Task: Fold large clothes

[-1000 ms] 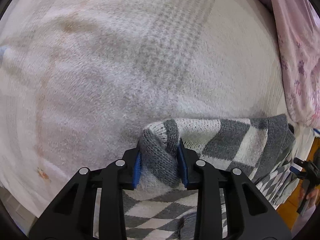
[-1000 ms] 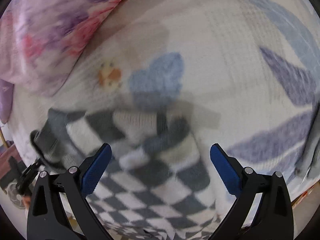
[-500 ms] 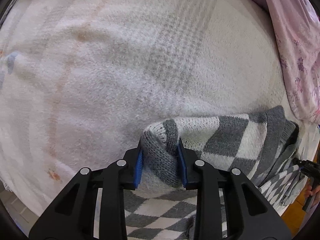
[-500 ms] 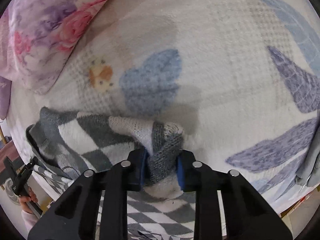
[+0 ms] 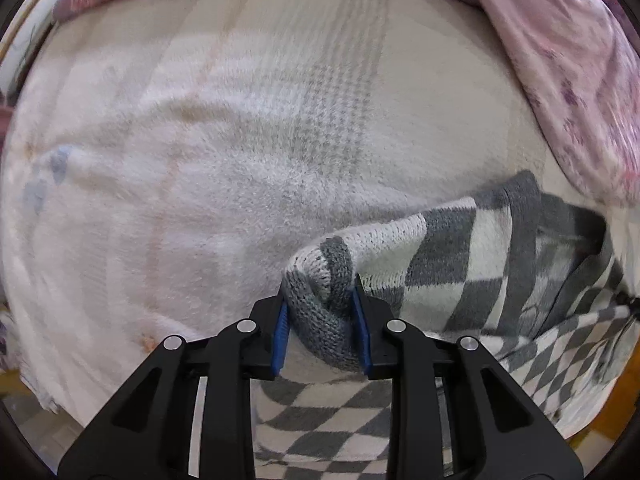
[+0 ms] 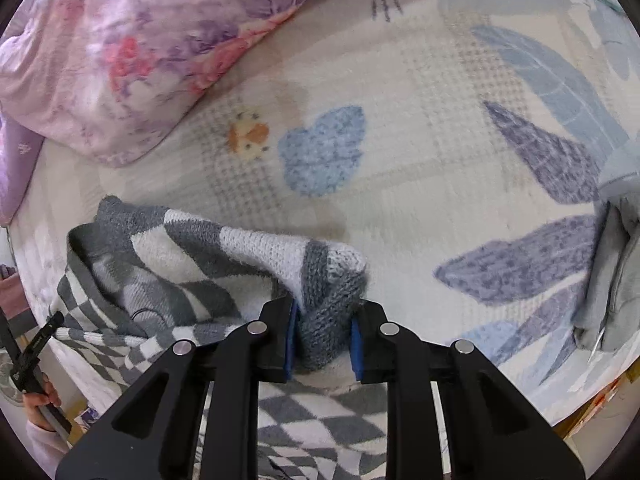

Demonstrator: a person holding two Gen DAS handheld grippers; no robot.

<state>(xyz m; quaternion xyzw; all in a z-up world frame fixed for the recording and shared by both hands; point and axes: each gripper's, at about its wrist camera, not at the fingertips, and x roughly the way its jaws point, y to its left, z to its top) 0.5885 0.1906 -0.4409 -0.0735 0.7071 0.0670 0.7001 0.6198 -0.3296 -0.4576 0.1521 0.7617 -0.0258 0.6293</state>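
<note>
Since a second ago the right hand-held gripper point(image 6: 323, 338) has clamped a corner of the checkered sweater point(image 6: 192, 264), matching the left hand-held gripper point(image 5: 320, 330), which pinches the other corner. Both corners hang lifted over the bed point(image 6: 420, 128); the fold looks barely begun, laying over and flattening remain.

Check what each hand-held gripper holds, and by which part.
Both clamp the grey-and-white checkered knit sweater: left hand-held gripper and right hand-held gripper each pinch a bunched corner.
</note>
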